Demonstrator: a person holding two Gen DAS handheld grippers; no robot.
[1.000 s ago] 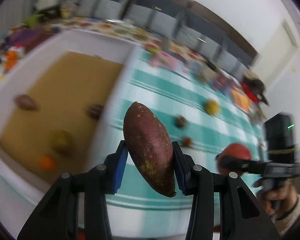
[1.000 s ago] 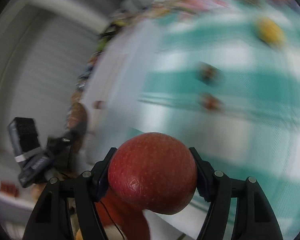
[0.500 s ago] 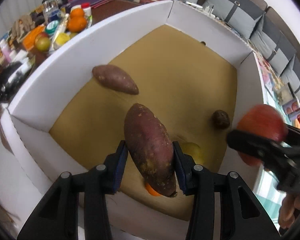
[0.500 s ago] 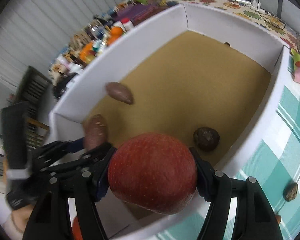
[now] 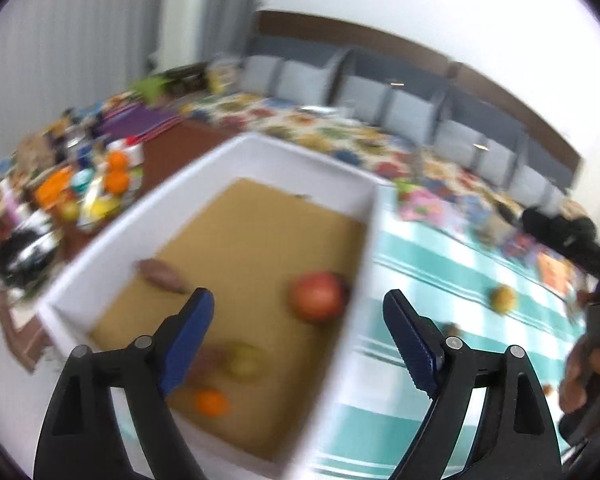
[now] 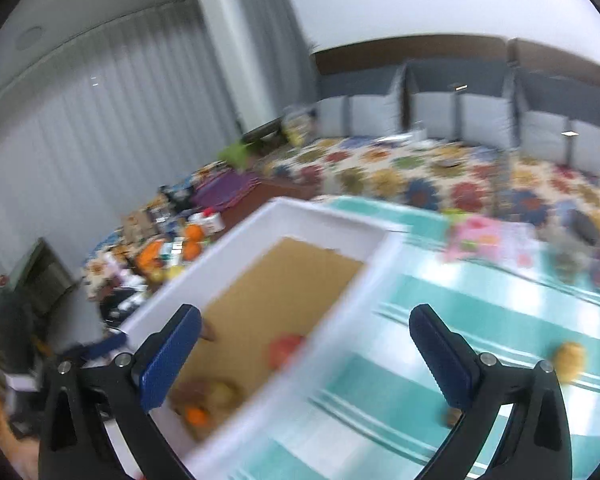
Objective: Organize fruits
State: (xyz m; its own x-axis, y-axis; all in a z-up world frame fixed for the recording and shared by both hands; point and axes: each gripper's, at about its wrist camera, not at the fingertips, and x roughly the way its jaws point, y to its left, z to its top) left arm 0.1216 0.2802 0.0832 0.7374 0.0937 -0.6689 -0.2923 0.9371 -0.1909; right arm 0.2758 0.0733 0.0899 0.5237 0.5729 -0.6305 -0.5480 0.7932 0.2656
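Observation:
The white box [image 5: 364, 264] with a brown floor holds a red apple [image 5: 317, 297], a sweet potato [image 5: 162, 275], a second sweet potato [image 5: 208, 360] beside a yellow-green fruit [image 5: 244, 362], and an orange [image 5: 211, 402]. My left gripper [image 5: 298, 336] is open and empty above the box's near end. My right gripper [image 6: 306, 356] is open and empty over the white box's [image 6: 332, 320] right wall; the apple [image 6: 286, 350] lies below it. A yellow fruit [image 5: 502, 298] lies on the checked cloth and also shows in the right wrist view [image 6: 568, 358].
A teal checked tablecloth [image 5: 440, 280] lies right of the box, with small dark fruits [image 5: 452, 328] on it. Cluttered items and oranges [image 5: 116, 170] sit on the table left of the box. Grey cushions [image 6: 480, 120] line the back wall. Both views are blurred.
Both grippers have opened. The sweet potato and the apple now lie in the box. Both grippers have pulled up and back from it.

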